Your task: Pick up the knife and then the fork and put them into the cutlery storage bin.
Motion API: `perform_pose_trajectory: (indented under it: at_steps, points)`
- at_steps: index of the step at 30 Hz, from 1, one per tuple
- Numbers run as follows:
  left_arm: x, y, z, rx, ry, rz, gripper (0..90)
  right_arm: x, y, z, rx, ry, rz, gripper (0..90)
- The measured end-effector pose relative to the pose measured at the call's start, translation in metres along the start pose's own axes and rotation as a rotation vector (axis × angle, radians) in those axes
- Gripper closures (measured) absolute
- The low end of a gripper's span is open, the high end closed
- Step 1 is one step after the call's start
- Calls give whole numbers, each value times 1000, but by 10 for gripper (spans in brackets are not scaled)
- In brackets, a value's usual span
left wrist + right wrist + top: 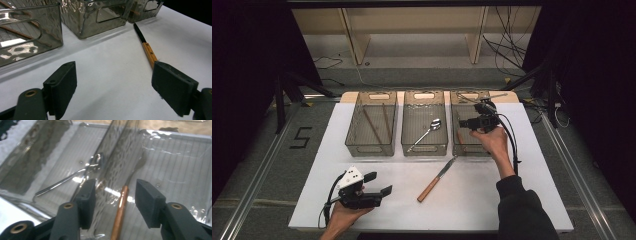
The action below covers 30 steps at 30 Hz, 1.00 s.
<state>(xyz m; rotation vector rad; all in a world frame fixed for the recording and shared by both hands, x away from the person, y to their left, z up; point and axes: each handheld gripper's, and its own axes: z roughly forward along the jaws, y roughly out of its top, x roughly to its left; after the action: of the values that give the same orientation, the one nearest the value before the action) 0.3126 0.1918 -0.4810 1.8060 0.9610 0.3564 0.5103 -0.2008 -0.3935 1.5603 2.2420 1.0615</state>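
Note:
My right gripper [462, 125] hangs over the right clear bin [473, 150], held by a hand in a dark sleeve. In the right gripper view its jaws [113, 192] stand open, and below the gap a copper-handled utensil [120, 212] lies on the bin floor, free of the pads. A metal spoon [427, 132] lies in the middle bin [424, 149]. My left gripper [379, 183] rests open near the table's front left, nothing between its jaws [113, 85]. A wooden-handled knife [436, 180] lies on the white table, just beyond the left gripper's right pad [172, 86].
The left bin [357, 145] holds two brown chopsticks [372, 125]. The three bins stand side by side at the back of the white table [522, 200]. Cables and a wooden shelf frame lie beyond the far edge.

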Motion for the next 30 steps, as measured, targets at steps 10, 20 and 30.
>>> perform_pose_trajectory:
  at_steps: [10, 20, 30]
  points:
    - [0, 0, 0, 4, 1, -2, 197, 16, -10, -21, -73, 36, -54, 362]
    - [1, 0, 1, 19, 13, -6, 195, 30, -35, -42, -128, 73, -128, 316]
    - [0, 4, 5, 41, 23, -12, 194, 34, -70, -59, -175, 118, -154, 307]
